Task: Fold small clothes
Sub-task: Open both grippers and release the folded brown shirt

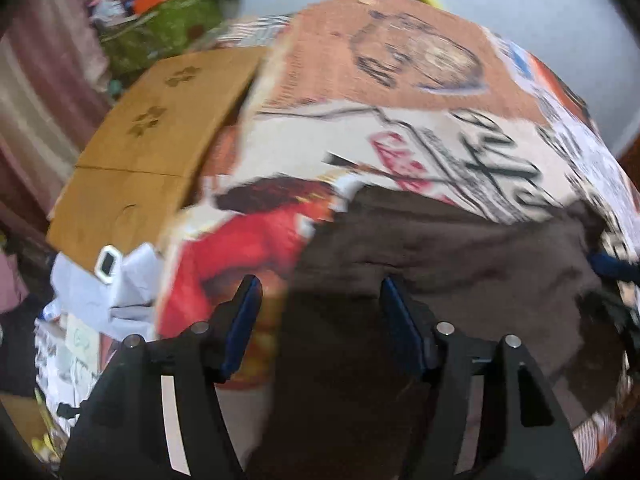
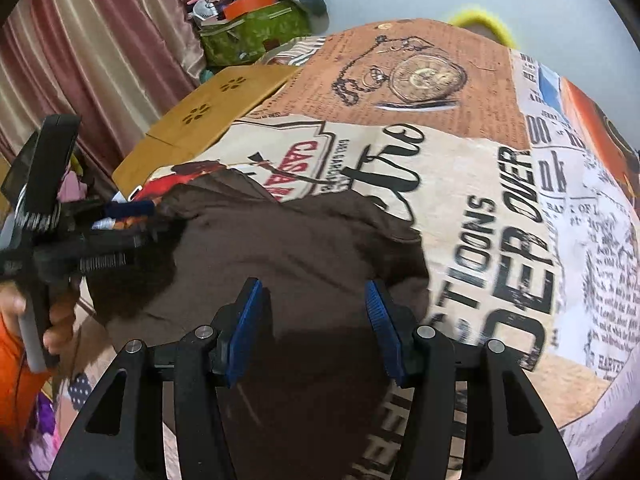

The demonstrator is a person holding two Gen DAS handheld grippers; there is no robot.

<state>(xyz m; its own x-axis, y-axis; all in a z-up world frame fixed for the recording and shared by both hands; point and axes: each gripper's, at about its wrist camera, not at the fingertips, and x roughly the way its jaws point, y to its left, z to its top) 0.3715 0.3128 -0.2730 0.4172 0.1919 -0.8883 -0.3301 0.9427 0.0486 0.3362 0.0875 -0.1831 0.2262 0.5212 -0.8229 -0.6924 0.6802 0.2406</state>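
Brown garment is lying on the printed cloth. Left gripper and right gripper are hovering above it, jaws apart, gripping nothing.

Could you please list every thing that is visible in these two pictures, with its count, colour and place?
brown garment: one, dark brown, lying on the printed cloth, under both grippers
printed cloth: one, beige, orange and white with black lettering and a pocket-watch picture, covering the work surface
wooden board: one, yellow-brown with flower-shaped cutouts, at the cloth's far left edge
green box: one, green patterned, far left, with clutter on top
curtain: one, pink-brown, left background
yellow item: one, behind the cloth's far edge, identity unclear
left gripper: one, black with blue pads, open over the garment
right gripper: one, black with blue pads, open over the garment
hand: one, holding the left gripper's handle
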